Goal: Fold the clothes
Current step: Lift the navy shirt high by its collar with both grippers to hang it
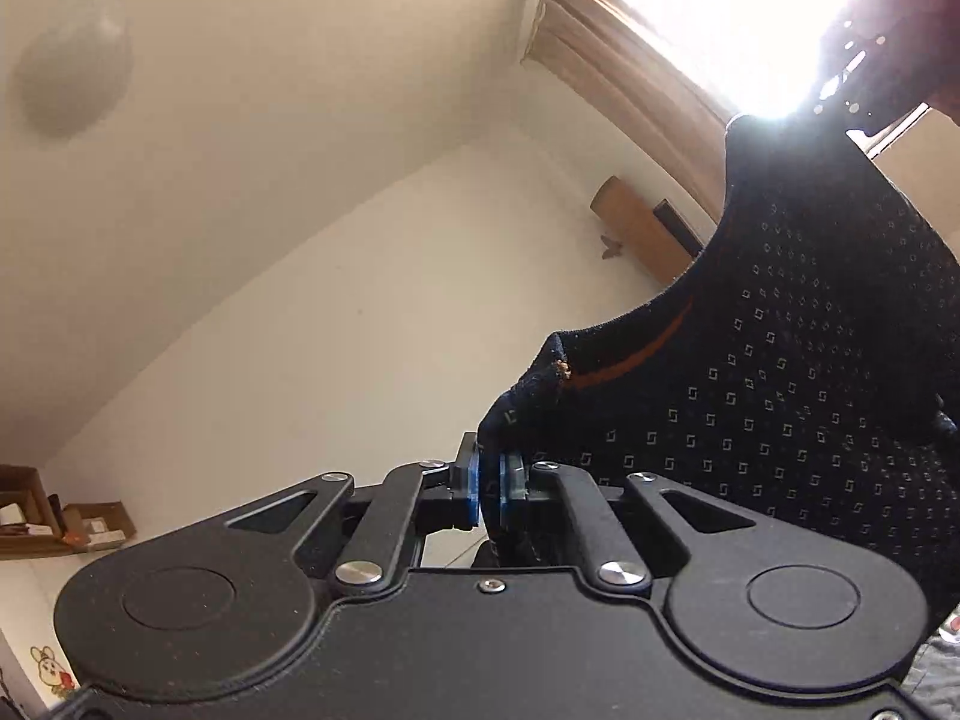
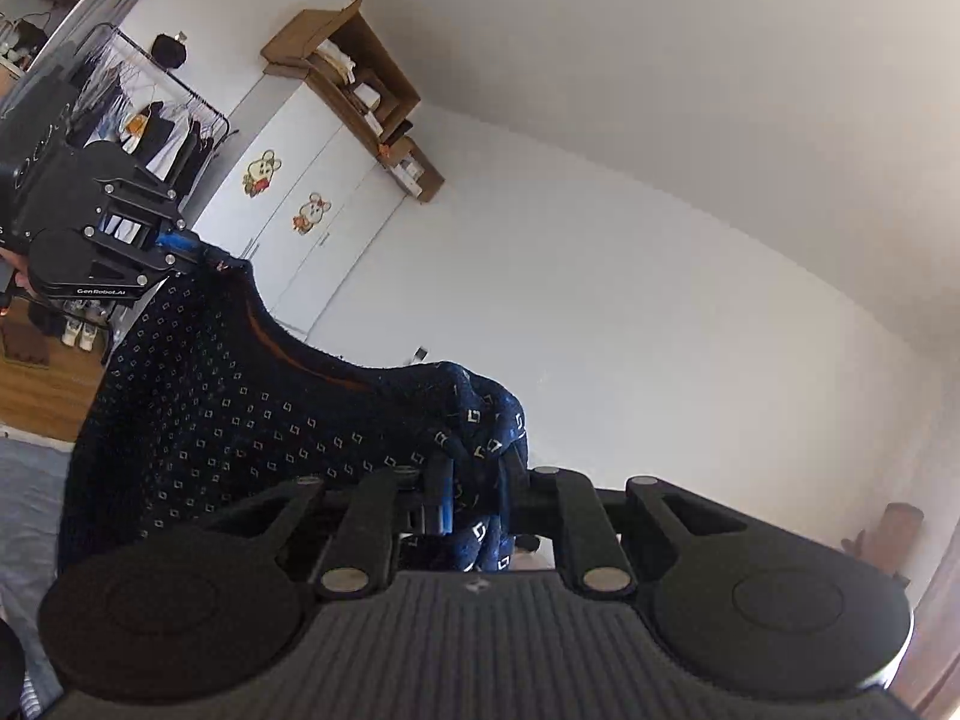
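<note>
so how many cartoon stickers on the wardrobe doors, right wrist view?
2. One cartoon sticker on the upper door panel, the other sticker just lower right on the next panel. More could sit behind the left gripper or sweater.

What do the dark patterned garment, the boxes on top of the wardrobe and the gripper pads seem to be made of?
Garment: probably knitted yarn, matte; ribbed neckline, woven-in pale squares.
Boxes: corrugated cardboard, dull brown, with open flaps.
Left gripper pads: blue, likely rubber or plastic; unclear which.
</note>
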`<control>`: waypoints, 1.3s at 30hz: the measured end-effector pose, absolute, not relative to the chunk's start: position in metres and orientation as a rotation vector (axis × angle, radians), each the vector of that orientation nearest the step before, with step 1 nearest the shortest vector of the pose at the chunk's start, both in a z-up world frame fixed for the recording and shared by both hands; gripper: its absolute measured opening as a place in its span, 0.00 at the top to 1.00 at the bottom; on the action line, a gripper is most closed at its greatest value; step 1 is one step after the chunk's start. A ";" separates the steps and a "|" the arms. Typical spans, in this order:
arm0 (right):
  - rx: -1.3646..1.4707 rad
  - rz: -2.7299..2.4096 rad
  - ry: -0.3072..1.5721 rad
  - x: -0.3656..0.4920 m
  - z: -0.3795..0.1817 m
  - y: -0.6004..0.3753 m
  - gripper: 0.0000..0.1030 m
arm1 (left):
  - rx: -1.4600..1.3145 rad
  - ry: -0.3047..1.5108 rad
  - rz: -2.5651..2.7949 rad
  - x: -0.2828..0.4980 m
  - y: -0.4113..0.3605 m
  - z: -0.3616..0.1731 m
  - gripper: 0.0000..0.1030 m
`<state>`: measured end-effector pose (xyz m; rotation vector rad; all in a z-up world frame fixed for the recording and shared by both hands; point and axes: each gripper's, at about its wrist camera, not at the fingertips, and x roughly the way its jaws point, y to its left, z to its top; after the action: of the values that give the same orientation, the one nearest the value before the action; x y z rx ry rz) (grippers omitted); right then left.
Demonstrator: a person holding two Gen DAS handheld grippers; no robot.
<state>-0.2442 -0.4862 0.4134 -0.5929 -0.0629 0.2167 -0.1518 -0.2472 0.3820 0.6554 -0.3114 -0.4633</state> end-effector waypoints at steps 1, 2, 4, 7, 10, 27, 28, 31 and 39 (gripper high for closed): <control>-0.592 0.224 -0.039 -0.241 0.410 -0.486 0.87 | 0.653 -0.303 -0.468 -0.152 -0.249 0.379 0.94; -0.591 0.231 -0.015 -0.237 0.406 -0.485 0.87 | 0.651 -0.295 -0.472 -0.152 -0.251 0.377 0.94; -0.582 0.250 0.055 -0.224 0.394 -0.482 0.87 | 0.667 -0.262 -0.476 -0.147 -0.258 0.364 0.94; -0.575 0.271 0.174 -0.196 0.366 -0.477 0.87 | 0.689 -0.225 -0.469 -0.137 -0.272 0.342 0.95; -0.517 0.271 0.188 -0.183 0.350 -0.479 0.88 | 0.672 -0.224 -0.466 -0.131 -0.281 0.336 0.95; -0.519 0.226 0.067 -0.198 0.376 -0.467 0.88 | 0.631 -0.300 -0.477 -0.128 -0.304 0.374 0.95; -0.532 0.220 0.049 -0.209 0.386 -0.468 0.88 | 0.633 -0.319 -0.484 -0.135 -0.305 0.381 0.95; -0.569 0.204 0.002 -0.241 0.413 -0.471 0.88 | 0.641 -0.377 -0.502 -0.157 -0.306 0.402 0.95; -0.624 0.168 -0.091 -0.276 0.439 -0.478 0.88 | 0.667 -0.463 -0.508 -0.173 -0.334 0.428 0.95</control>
<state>-0.2762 -0.4779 0.4395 -0.6243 -0.0909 0.1676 -0.1729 -0.3342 0.4285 0.6674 -0.4627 -0.5077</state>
